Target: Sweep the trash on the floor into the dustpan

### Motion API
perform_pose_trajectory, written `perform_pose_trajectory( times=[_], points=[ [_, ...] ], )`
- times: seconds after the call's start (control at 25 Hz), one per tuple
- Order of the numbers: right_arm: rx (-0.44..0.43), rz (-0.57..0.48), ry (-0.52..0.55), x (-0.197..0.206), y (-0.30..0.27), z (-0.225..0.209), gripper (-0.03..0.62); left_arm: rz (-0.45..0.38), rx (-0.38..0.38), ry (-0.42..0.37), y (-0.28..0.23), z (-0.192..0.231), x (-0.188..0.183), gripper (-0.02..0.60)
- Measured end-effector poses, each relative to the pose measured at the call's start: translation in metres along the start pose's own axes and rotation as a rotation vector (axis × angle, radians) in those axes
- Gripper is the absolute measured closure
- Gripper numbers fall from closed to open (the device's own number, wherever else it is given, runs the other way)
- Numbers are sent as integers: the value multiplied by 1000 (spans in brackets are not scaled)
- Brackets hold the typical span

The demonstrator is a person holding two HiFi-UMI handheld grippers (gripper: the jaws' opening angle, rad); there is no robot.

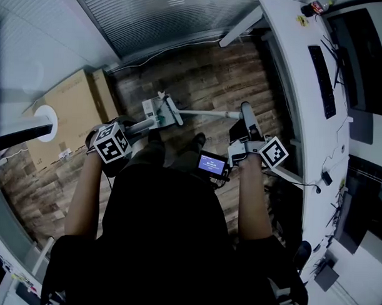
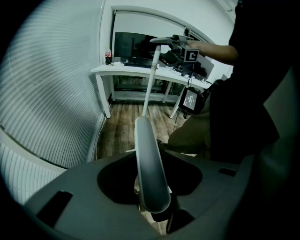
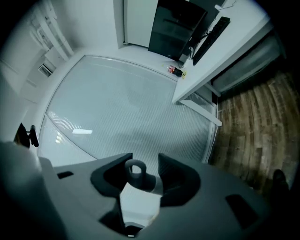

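Note:
My left gripper (image 1: 142,125) (image 2: 152,197) points steeply down, shut on the long grey-white dustpan handle (image 2: 147,154). The white dustpan (image 1: 161,110) sits on the wood floor just ahead of it. From there a white broom pole (image 1: 208,114) (image 2: 150,79) runs to my right gripper (image 1: 244,143) (image 3: 136,185) (image 2: 180,47). That gripper points nearly level. The broom handle's grey end with a hanging ring (image 3: 137,171) (image 1: 247,114) sits between its jaws, and the white part below fills the gap. No trash shows on the floor in any view.
A white desk (image 1: 293,90) with a keyboard (image 1: 322,78) and monitors runs along the right. A cardboard box (image 1: 70,107) stands at the left. Slatted blinds (image 1: 164,16) close the far wall. A small lit screen (image 1: 212,163) hangs at the person's waist.

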State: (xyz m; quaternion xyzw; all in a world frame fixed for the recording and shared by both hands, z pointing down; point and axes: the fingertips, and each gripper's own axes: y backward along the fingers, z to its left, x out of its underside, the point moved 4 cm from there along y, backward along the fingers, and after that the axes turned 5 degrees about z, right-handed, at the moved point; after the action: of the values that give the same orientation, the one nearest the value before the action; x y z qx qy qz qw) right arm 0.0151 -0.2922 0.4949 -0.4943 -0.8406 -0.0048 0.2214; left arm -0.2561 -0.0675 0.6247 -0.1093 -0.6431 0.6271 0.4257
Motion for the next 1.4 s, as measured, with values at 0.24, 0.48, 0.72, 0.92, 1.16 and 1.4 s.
perform_pose_trajectory(
  times=[0.24,0.48,0.72,0.92,1.16,1.4],
  points=[
    [-30,-2,45,-34,9,4,420,26,-20,15,-3,-2,-1,457],
    [-113,25,153,-64,17,15,421,-25,-83,107,19,5,-7,435],
    [-215,58,345,-95,19,39,464,-247,-192,218,83,13,-41,444],
    [-260,106,545,-109,20,58,488,-481,-326,270,132,14,-88,465],
    [-338,208,663,-115,25,69,485,-1000,-424,383,190,0,-154,535],
    [-388,303,840,-115,42,79,480,-1243,-487,459,202,-23,-178,577]
  ],
)
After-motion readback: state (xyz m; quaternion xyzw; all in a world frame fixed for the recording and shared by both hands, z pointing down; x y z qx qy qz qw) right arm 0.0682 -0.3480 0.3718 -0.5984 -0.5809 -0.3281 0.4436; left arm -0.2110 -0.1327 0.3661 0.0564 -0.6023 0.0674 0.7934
